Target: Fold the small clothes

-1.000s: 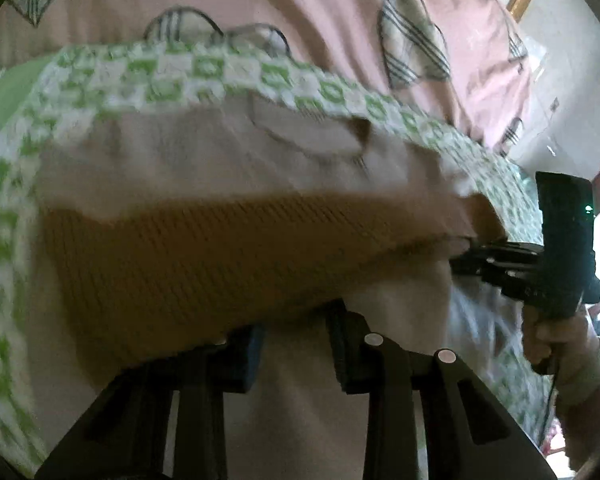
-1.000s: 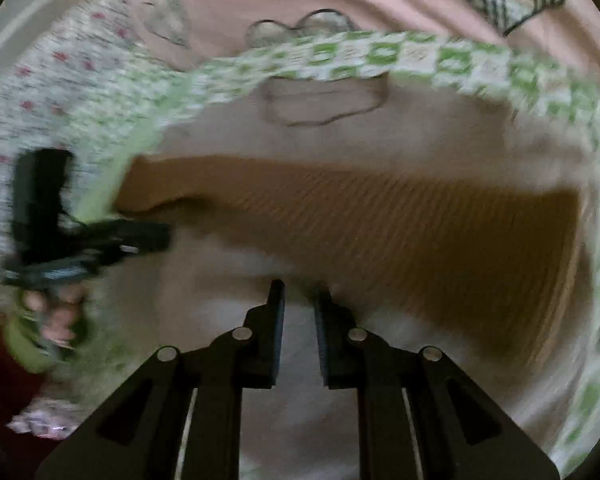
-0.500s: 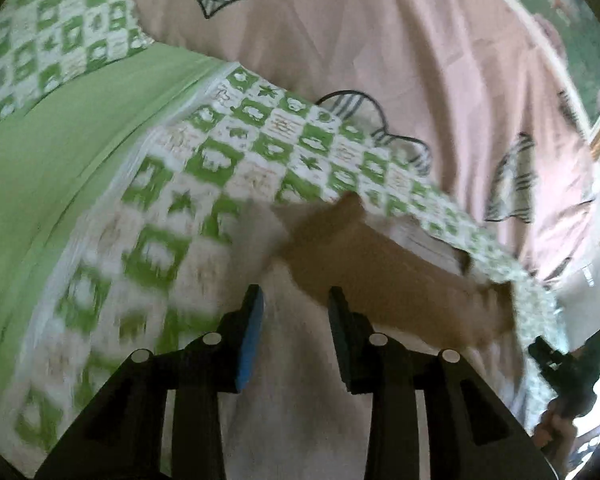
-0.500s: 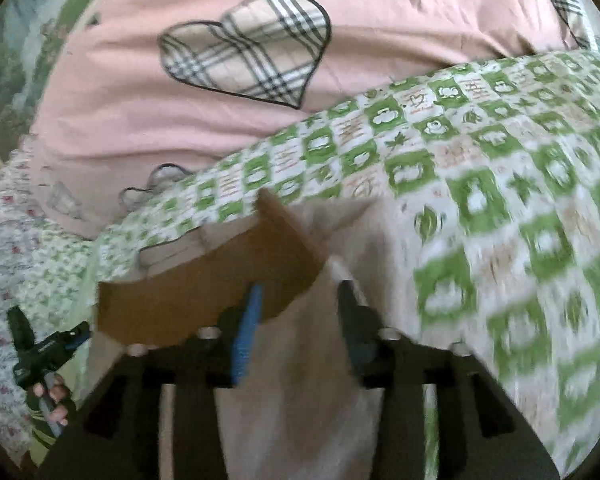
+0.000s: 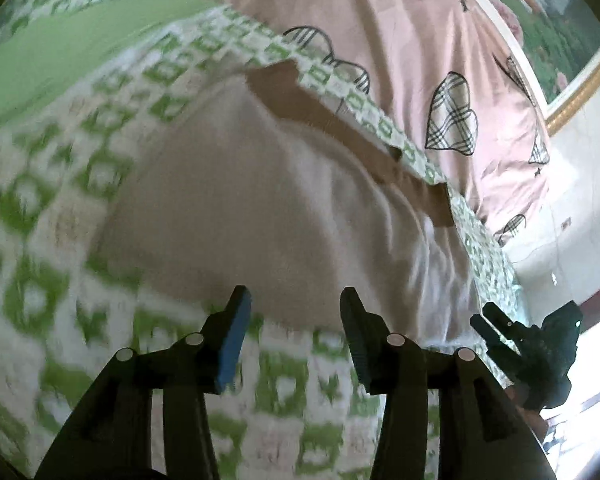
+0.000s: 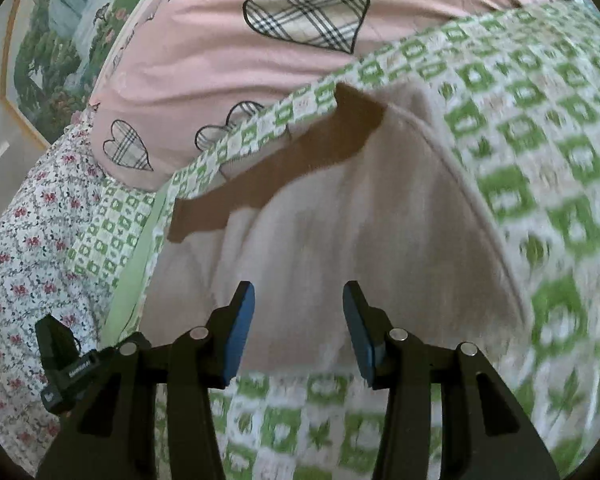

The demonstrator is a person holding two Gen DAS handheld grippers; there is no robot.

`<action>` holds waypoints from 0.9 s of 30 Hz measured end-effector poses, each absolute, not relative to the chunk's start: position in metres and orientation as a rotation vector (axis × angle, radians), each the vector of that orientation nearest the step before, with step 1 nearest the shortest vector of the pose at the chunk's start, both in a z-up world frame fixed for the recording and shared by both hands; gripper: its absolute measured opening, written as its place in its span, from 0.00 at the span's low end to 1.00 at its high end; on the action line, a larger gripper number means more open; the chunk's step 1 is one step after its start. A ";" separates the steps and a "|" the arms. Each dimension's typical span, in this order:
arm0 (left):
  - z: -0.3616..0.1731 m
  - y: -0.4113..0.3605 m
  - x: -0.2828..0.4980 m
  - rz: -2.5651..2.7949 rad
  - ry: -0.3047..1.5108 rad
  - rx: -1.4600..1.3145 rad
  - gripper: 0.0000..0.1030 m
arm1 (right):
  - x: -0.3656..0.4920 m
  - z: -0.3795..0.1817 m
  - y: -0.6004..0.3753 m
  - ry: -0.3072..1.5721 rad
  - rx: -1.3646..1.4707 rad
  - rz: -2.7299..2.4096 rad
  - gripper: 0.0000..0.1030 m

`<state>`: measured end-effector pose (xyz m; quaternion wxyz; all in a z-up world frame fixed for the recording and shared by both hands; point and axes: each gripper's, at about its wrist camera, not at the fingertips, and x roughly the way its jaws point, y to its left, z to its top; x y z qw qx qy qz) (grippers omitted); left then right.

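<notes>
A small beige garment (image 5: 284, 200) with a brown knit band (image 5: 340, 128) along its far edge lies folded flat on a green-and-white checked blanket (image 5: 60, 216). It also shows in the right wrist view (image 6: 332, 224), with the brown band (image 6: 300, 160) at its far side. My left gripper (image 5: 296, 300) is open and empty, just short of the garment's near edge. My right gripper (image 6: 298, 294) is open and empty over the garment's near edge. The right gripper also shows in the left wrist view (image 5: 500, 332) at the garment's right. The left tool body (image 6: 64, 364) shows at the lower left of the right wrist view.
A pink duvet with plaid hearts (image 6: 300, 16) lies beyond the blanket. A floral sheet (image 6: 28, 240) lies to the left. A plain green strip (image 5: 60, 48) borders the blanket. A framed picture (image 5: 560, 32) hangs on the wall behind.
Both grippers carried the garment's near edge forward over it, then opened and let go. They have pulled back toward me, and the garment now lies folded.
</notes>
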<state>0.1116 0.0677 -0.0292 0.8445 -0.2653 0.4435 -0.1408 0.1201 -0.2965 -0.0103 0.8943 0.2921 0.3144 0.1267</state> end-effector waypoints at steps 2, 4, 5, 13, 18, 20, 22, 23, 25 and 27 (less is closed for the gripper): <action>-0.036 0.064 0.104 -0.298 0.957 -0.560 0.47 | 0.113 -0.015 -0.295 0.661 0.614 0.261 0.49; -0.042 0.062 0.097 -0.292 0.972 -0.551 0.48 | 0.108 -0.019 -0.294 0.672 0.621 0.263 0.50; -0.044 0.061 0.094 -0.287 0.977 -0.555 0.50 | 0.105 -0.021 -0.294 0.676 0.625 0.263 0.50; -0.056 0.072 0.099 -0.258 0.971 -0.648 0.57 | 0.091 -0.025 -0.291 0.683 0.633 0.273 0.52; -0.063 0.090 0.121 -0.216 0.927 -0.742 0.58 | 0.090 -0.023 -0.291 0.674 0.643 0.269 0.53; -0.067 0.101 0.134 -0.199 0.902 -0.807 0.58 | 0.090 -0.022 -0.292 0.666 0.649 0.269 0.53; -0.069 0.109 0.146 -0.177 0.874 -0.845 0.58 | 0.093 -0.020 -0.293 0.667 0.644 0.271 0.54; -0.068 0.111 0.152 -0.166 0.866 -0.849 0.58 | 0.094 -0.020 -0.293 0.666 0.647 0.270 0.54; -0.066 0.113 0.166 -0.139 0.851 -0.843 0.57 | 0.096 -0.020 -0.295 0.666 0.656 0.270 0.55; -0.063 0.112 0.178 -0.117 0.843 -0.817 0.49 | 0.100 -0.022 -0.298 0.669 0.667 0.267 0.56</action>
